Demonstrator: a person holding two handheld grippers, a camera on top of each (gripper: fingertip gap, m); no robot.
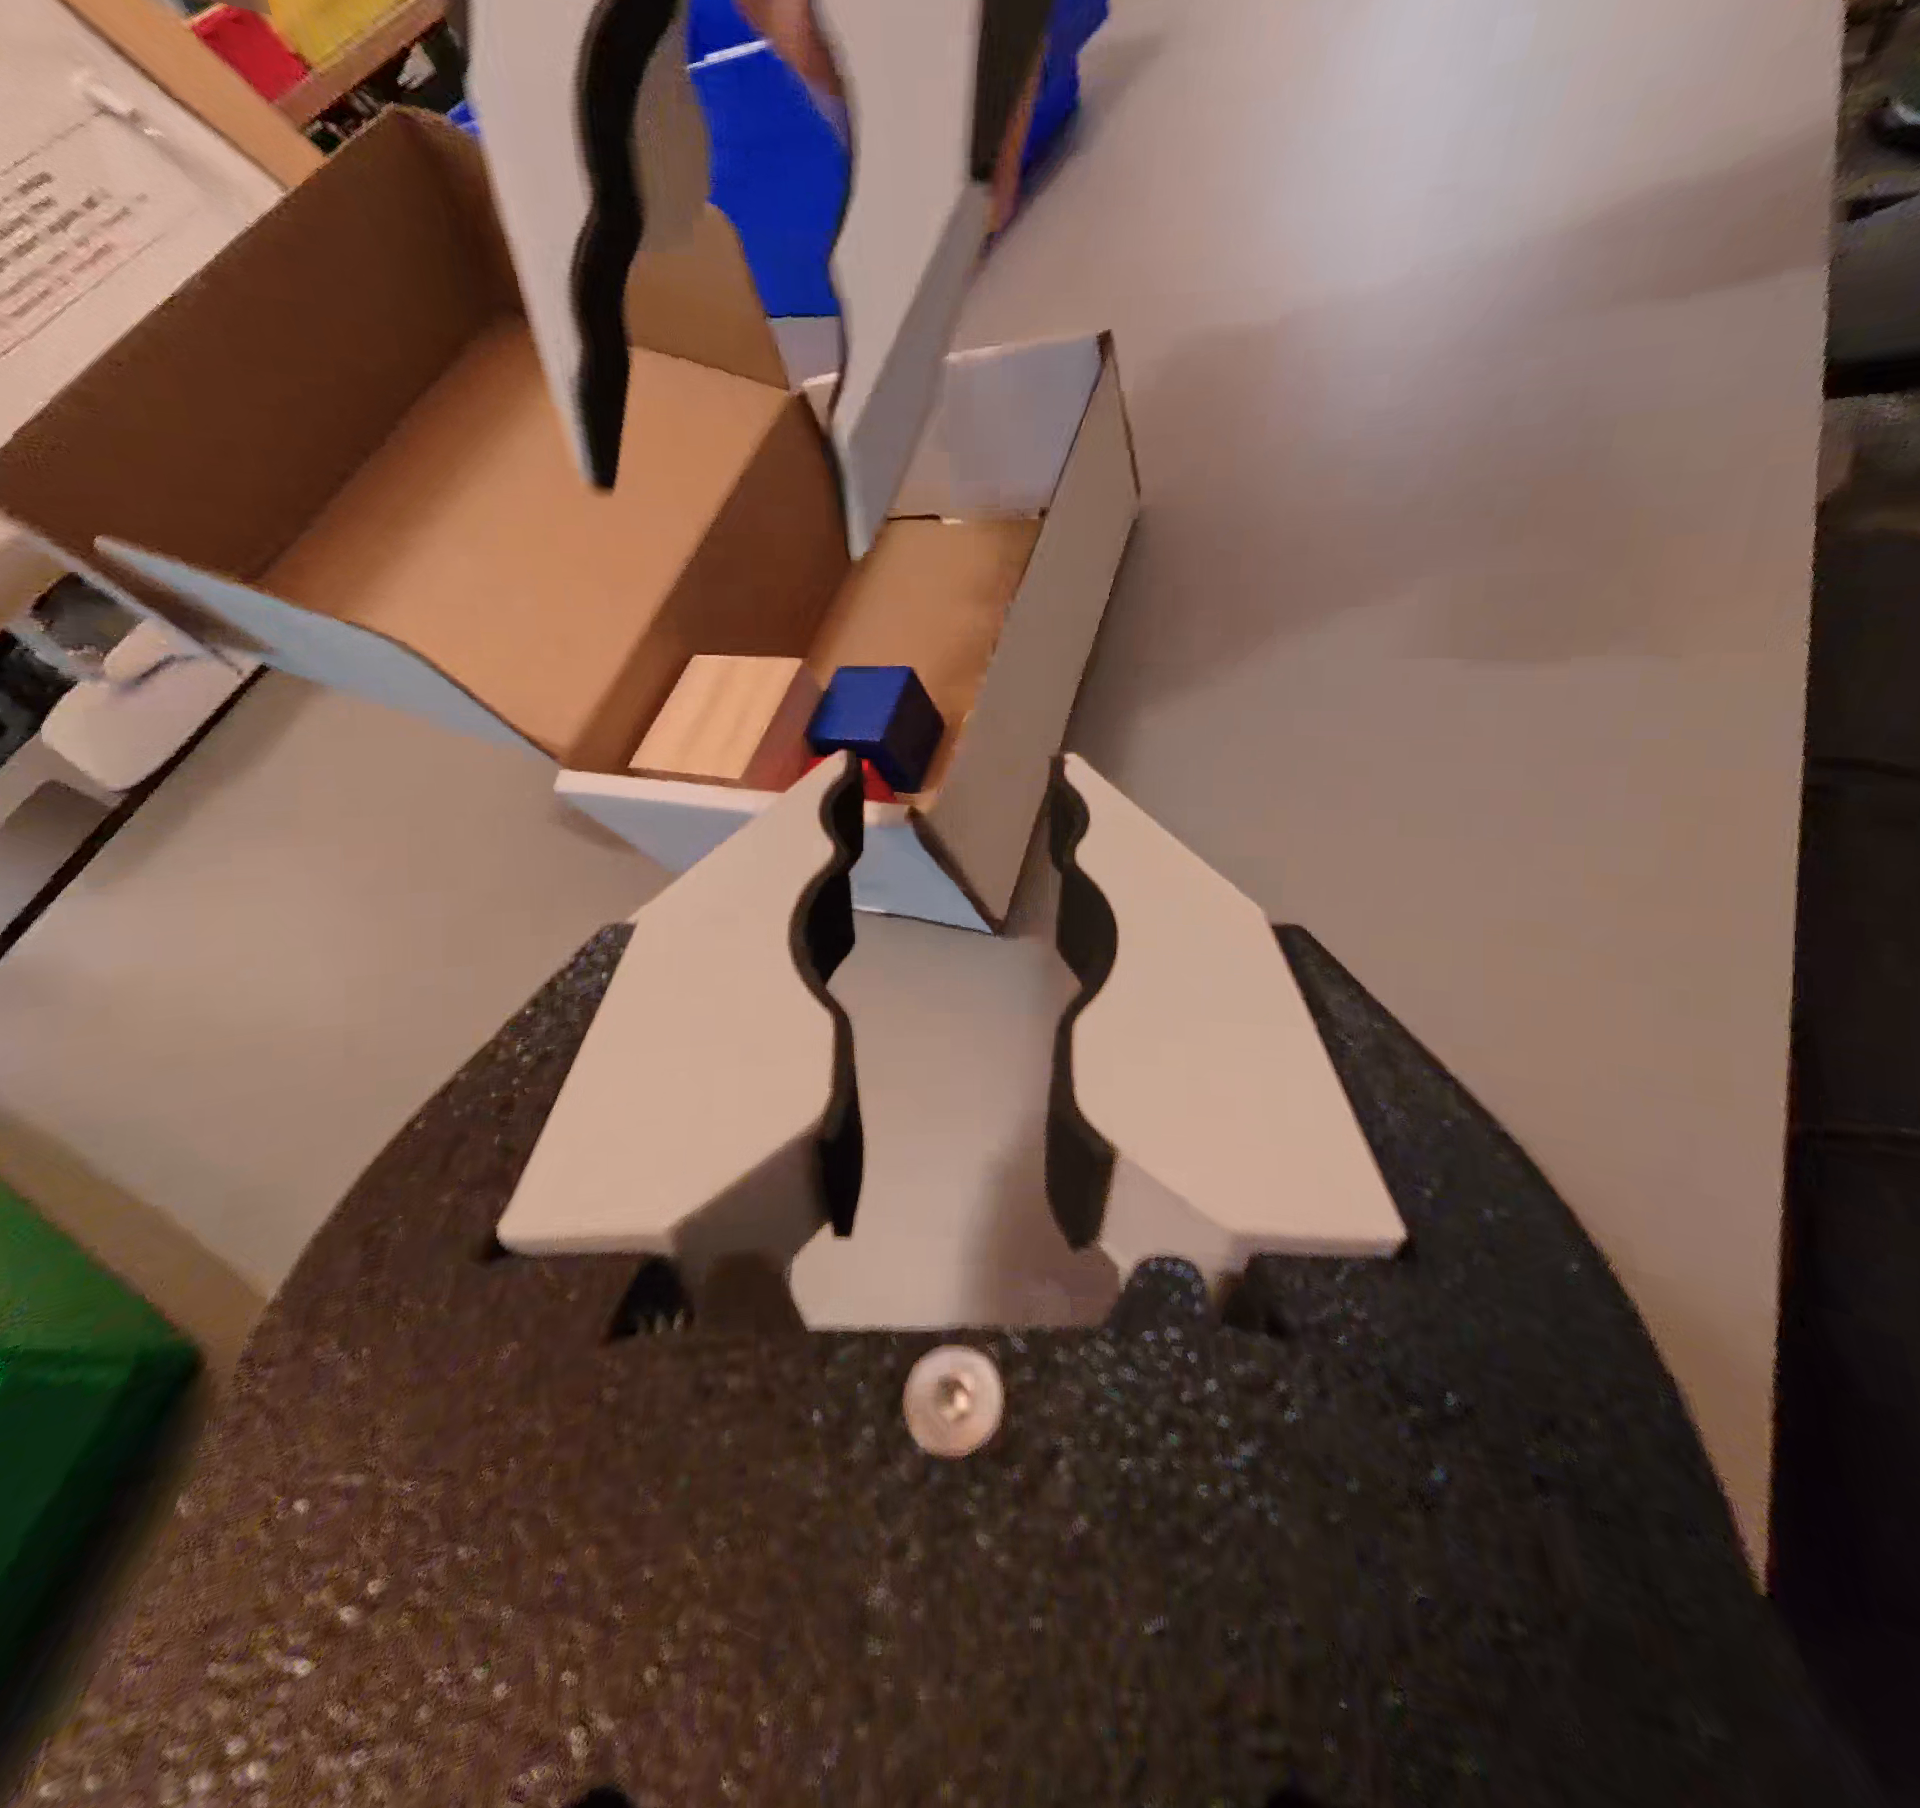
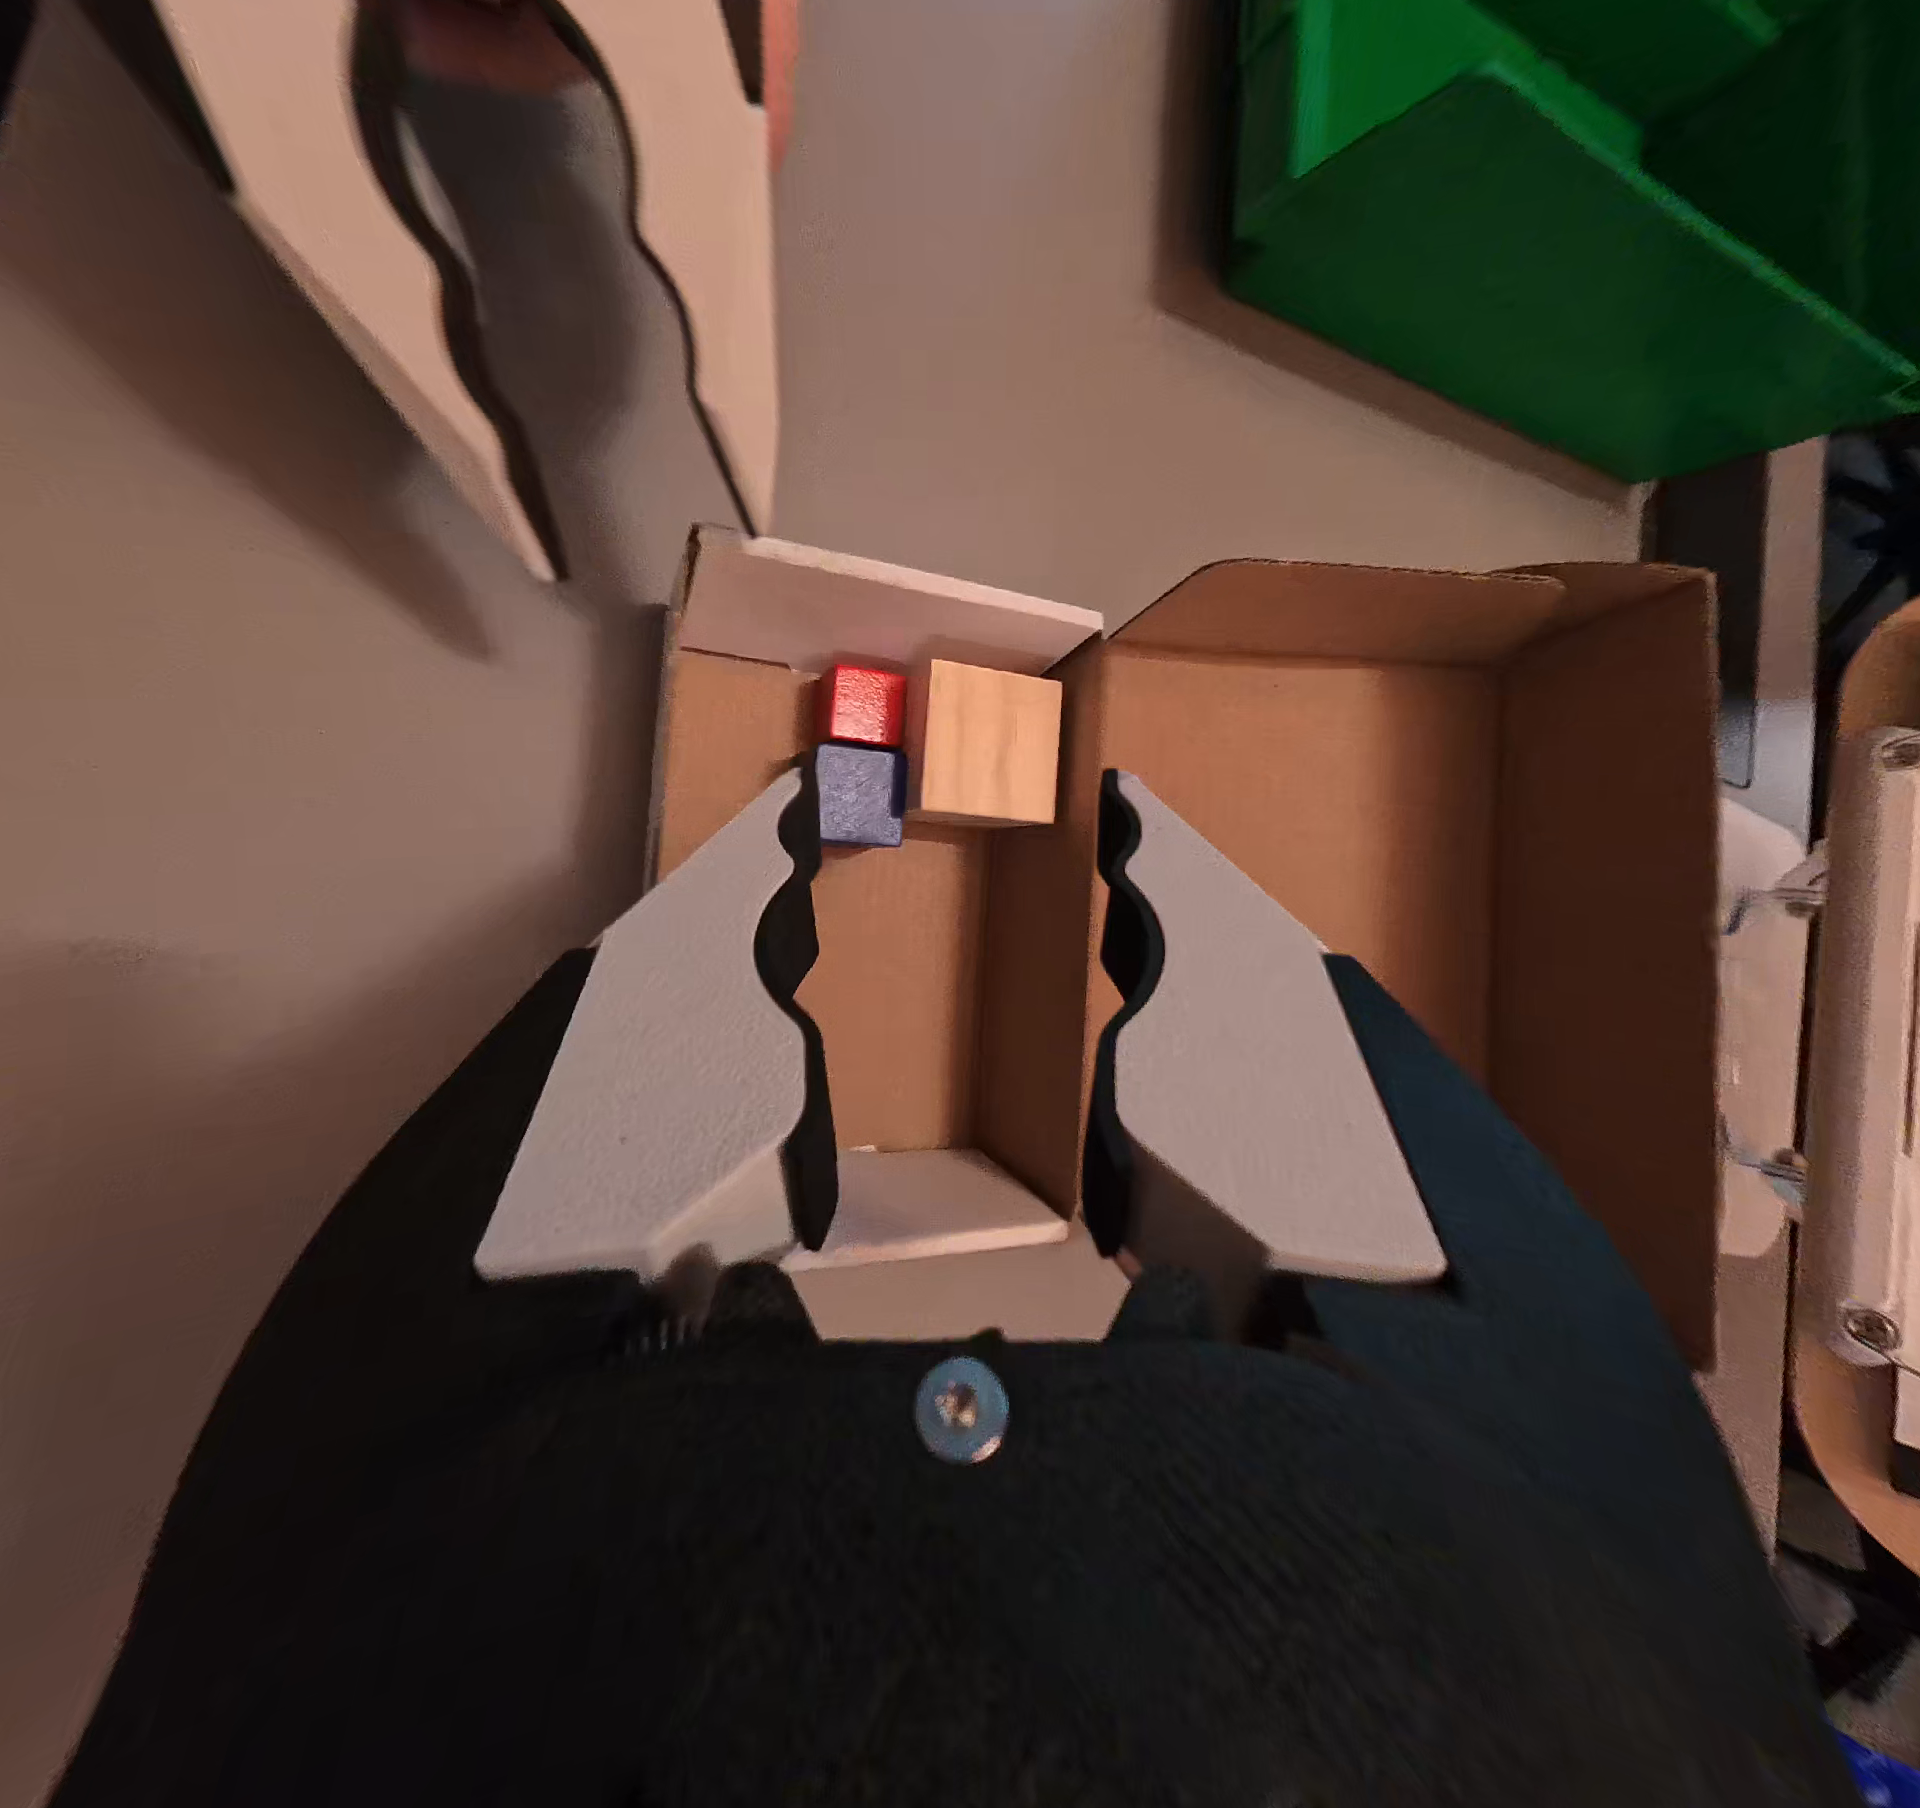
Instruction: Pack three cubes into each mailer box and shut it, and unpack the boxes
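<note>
An open white mailer box (image 2: 883,595) with a brown inside lies on the table, its lid (image 2: 1299,875) folded out to the side. In one end sit a red cube (image 2: 865,704), a blue cube (image 2: 860,792) and a larger plain wooden cube (image 2: 992,756), all touching. My right gripper (image 2: 954,782) is open and empty, hovering above the box near the blue cube. My left gripper (image 1: 956,792) is open and empty, just outside the box's near corner (image 1: 675,802). The left wrist view shows the blue cube (image 1: 878,719), the wooden cube (image 1: 727,724) and the right gripper (image 1: 732,511) above.
A green bin (image 2: 1558,252) stands beyond the box on the table (image 1: 1455,615). A blue bin (image 1: 769,148) sits behind the box in the left wrist view. A cardboard box with a label (image 1: 104,148) is at the far left. A white device (image 2: 1870,1031) lies beside the lid.
</note>
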